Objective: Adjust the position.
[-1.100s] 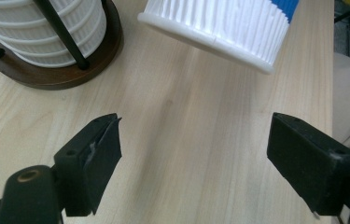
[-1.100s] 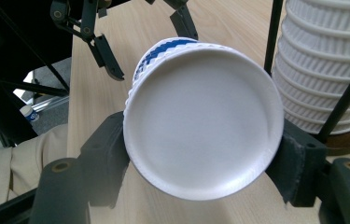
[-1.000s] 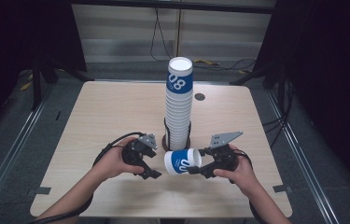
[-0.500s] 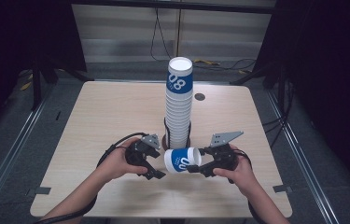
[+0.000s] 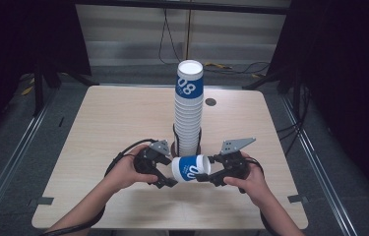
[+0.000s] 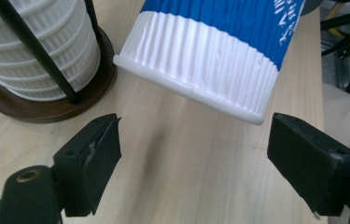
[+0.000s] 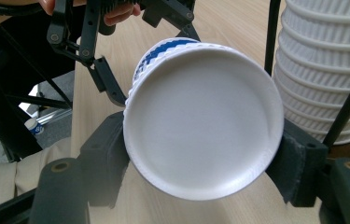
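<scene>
**Cup clamped on its side, 2 tools facing off**

Right tool point(image 7: 200, 154) pinches the blue-and-white paper cup point(image 5: 191, 168) at its base end, holding it sideways just above the worktop point(image 5: 113, 123). Left tool point(image 6: 193, 154) stands spread, jaws either side of the cup's rim, not touching. Just behind: the tall cup stack point(image 5: 188, 113) in its wire holder.

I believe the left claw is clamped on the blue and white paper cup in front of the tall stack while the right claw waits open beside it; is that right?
Not quite: the claws are swapped. The right claw is clamped on the blue and white paper cup, as the right gripper view shows, in front of the tall stack. The left claw waits open beside the cup's rim, as the left gripper view shows.
</scene>
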The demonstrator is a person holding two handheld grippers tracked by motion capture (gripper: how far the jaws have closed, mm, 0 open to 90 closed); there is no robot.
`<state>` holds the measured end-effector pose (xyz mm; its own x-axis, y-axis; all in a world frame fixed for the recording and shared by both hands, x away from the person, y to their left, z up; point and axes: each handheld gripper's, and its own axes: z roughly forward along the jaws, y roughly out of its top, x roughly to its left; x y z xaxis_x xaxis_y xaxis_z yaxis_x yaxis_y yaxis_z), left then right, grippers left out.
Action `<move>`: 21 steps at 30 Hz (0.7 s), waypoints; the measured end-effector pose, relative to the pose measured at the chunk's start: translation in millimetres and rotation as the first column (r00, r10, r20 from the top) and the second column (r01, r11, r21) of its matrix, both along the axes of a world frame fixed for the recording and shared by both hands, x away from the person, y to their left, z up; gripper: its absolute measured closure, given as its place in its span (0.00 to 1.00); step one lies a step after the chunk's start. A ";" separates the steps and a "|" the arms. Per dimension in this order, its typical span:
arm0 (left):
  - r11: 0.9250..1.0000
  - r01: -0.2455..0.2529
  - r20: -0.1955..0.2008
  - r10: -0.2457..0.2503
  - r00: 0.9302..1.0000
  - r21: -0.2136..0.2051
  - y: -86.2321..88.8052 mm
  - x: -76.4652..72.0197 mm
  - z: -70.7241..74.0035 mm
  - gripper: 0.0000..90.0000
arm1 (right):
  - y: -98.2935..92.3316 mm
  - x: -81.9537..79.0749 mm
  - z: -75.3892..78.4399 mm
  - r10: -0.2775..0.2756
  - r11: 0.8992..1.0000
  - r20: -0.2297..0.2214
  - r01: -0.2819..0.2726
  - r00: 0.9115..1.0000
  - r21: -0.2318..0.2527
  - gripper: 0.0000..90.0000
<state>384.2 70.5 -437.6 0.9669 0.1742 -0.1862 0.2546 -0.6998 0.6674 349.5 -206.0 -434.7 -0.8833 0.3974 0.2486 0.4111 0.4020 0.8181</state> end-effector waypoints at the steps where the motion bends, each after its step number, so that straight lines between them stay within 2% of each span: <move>1: 1.000 -0.003 0.001 0.003 1.000 0.000 0.1 -0.1 0.4 0.19 | 0.2 0.1 0.2 -0.002 1.000 0.001 0.002 1.000 0.000 0.32; 6: 1.000 -0.002 0.008 0.002 1.000 -0.001 -0.4 -1.1 0.8 0.19 | 2.3 0.1 -0.4 0.010 1.000 -0.002 -0.010 1.000 0.005 0.32; 9: 1.000 -0.003 0.011 0.002 1.000 0.015 -0.7 -1.5 0.1 0.19 | 4.1 -0.1 -1.2 0.014 1.000 -0.002 -0.014 1.000 0.006 0.32; 12: 1.000 -0.007 0.013 0.007 1.000 0.000 -1.3 -1.4 -1.2 0.19 | 5.8 -0.2 -1.2 0.019 1.000 0.000 -0.019 1.000 0.005 0.32; 21: 1.000 -0.009 0.019 0.009 1.000 0.002 -0.5 -1.3 -2.9 0.18 | 8.2 0.0 -3.5 0.027 1.000 -0.002 -0.027 1.000 0.002 0.32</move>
<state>382.9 69.9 -440.5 0.9688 0.1829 -0.1670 0.2476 -0.6993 0.6706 349.4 -197.9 -438.2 -0.8930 0.3730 0.2517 0.4022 0.4109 0.8181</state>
